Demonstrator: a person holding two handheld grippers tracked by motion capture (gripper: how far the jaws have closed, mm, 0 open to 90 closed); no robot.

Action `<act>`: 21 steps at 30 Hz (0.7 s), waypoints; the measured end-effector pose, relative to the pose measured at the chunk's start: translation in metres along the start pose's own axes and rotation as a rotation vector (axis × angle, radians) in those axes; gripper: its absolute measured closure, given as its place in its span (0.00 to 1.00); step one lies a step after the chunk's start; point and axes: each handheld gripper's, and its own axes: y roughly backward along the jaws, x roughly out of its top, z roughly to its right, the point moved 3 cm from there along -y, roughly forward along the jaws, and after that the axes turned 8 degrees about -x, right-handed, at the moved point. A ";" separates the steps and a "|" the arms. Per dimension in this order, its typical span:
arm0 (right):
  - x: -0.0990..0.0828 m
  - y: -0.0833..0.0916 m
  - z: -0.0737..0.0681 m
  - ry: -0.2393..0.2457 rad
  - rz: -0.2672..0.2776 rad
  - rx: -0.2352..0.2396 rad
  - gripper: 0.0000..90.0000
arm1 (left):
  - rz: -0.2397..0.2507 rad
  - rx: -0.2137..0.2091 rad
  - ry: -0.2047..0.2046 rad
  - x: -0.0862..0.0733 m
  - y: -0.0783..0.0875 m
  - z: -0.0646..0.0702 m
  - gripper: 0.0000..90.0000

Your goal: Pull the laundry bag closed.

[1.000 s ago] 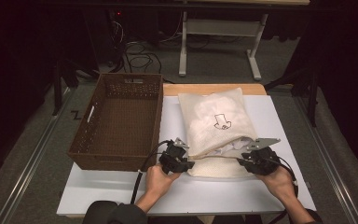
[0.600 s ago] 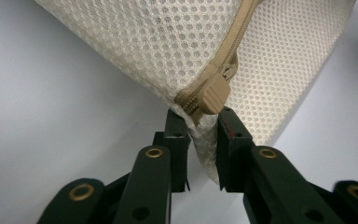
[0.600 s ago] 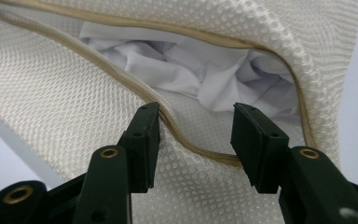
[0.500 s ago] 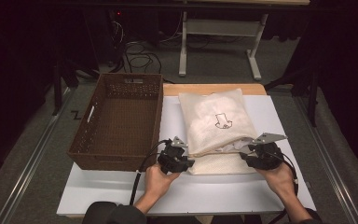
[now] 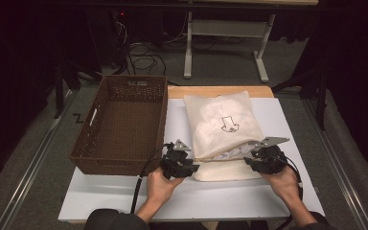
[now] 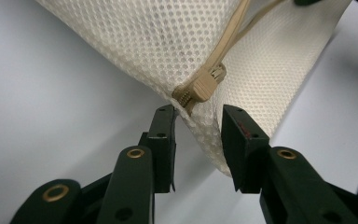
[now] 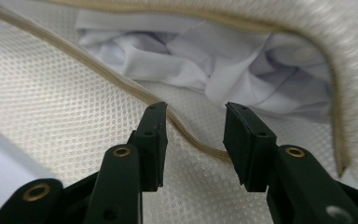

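Lying on the white table (image 5: pixel 124 196), the cream mesh laundry bag (image 5: pixel 223 122) sits just right of the brown wicker basket (image 5: pixel 120 127), its near end unzipped. The left gripper (image 5: pixel 188 160) is at the bag's near-left corner; its jaws have just been opening and stand spread, w/ the corner and the tan zipper slider (image 6: pixel 199 87) between them, pads not pressing. The right gripper (image 5: pixel 254 155) is at the near-right corner; its jaws have just been closing but are apart, over the lower mesh edge and zipper tape (image 7: pixel 121 84). White fabric (image 7: pixel 205 60), probably clothing, shows inside the opening.
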 end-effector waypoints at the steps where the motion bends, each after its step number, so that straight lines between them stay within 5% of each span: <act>1: -0.001 -0.003 0.000 -0.003 -0.005 -0.003 0.68 | 0.013 -0.004 -0.003 0.001 0.002 0.001 0.74; 7: -0.018 -0.025 -0.006 -0.013 -0.064 0.040 0.69 | 0.019 -0.014 -0.009 0.005 0.005 0.004 0.79; 15: -0.021 -0.030 -0.008 -0.015 -0.043 0.043 0.68 | 0.014 -0.018 0.001 0.005 0.007 0.000 0.91; 21: -0.023 -0.030 -0.011 -0.007 -0.031 0.036 0.66 | -0.014 -0.020 0.027 0.006 0.004 -0.002 0.84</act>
